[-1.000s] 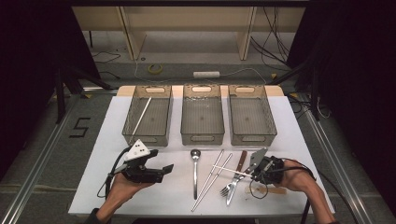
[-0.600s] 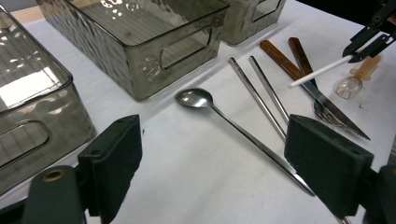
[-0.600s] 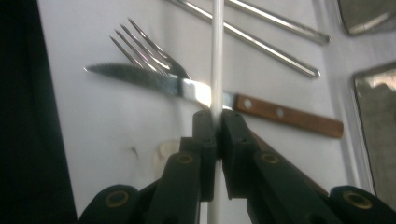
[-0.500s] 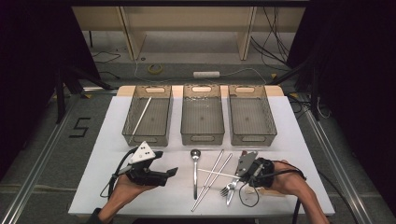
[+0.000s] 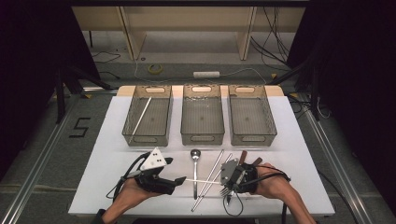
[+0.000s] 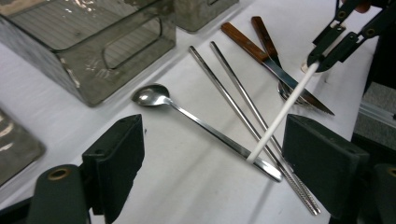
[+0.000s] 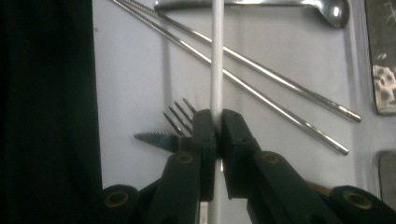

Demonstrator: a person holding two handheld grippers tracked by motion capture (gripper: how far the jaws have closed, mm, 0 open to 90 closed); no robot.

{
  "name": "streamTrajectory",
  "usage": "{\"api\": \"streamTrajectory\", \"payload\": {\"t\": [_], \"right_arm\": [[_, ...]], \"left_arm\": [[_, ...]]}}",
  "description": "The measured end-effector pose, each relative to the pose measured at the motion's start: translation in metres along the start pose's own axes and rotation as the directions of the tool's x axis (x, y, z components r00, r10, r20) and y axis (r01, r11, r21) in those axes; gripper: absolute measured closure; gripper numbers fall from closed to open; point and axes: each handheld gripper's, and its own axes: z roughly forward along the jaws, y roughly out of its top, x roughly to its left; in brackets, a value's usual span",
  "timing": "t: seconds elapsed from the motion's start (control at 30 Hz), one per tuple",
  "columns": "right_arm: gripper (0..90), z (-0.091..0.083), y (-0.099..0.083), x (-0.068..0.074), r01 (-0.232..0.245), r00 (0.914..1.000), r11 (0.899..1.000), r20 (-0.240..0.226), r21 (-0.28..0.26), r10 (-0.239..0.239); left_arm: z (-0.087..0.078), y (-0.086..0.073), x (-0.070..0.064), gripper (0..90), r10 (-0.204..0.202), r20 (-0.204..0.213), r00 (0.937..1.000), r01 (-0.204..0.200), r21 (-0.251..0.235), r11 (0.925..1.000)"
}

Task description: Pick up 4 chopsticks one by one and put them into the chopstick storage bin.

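Under white chopstick [image 7: 216, 56]: metal chopsticks [image 7: 261, 74], spoon [image 6: 154, 96], fork [image 7: 180, 114].

Spoon [image 6: 154, 95] glossy metal; knife handle [image 6: 243, 41] brown wood.

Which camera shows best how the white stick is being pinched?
The right gripper view: the right gripper has both jaws shut on the white stick. The left gripper view shows the stick slanting between that gripper's open jaws. The high view shows it small.
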Motion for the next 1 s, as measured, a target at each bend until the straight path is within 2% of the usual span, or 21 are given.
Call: {"api": "streamTrajectory", "payload": {"t": [0.07,0.3,0.6,0.63,0.77,1.0], "right_arm": [[85.3,0.0,0.004,0.0,0.025,0.9997,1.0,-0.003,0.002,-0.025],[85.3,0.002,0.015,0.004,0.048,0.9988,0.999,-0.006,-0.005,-0.048],[85.3,0.002,0.023,0.008,0.077,0.997,0.997,-0.009,-0.001,-0.077],[85.3,0.002,0.024,0.008,0.085,0.9964,0.996,-0.003,0.003,-0.085],[85.3,0.003,0.026,0.01,0.079,0.9968,0.997,-0.009,0.008,-0.079],[85.3,0.004,0.03,0.012,0.094,0.9955,0.995,-0.012,0.015,-0.094]], "left_arm": [[0.002,0.0,-0.004,21.2,0.023,0.01,0.9997,-0.023,0.014,0.9996],[0.008,0.001,-0.014,27.0,0.072,0.042,0.9965,-0.074,0.046,0.9962],[0.01,-0.001,-0.018,37.2,0.125,0.066,0.99,-0.13,0.069,0.9892],[0.01,-0.001,-0.019,38.9,0.133,0.072,0.9884,-0.138,0.07,0.9879],[0.011,-0.002,-0.022,44.8,0.19,0.088,0.9778,-0.199,0.106,0.9742],[0.014,-0.004,-0.027,52.6,0.222,0.108,0.9691,-0.236,0.139,0.9619]]}}
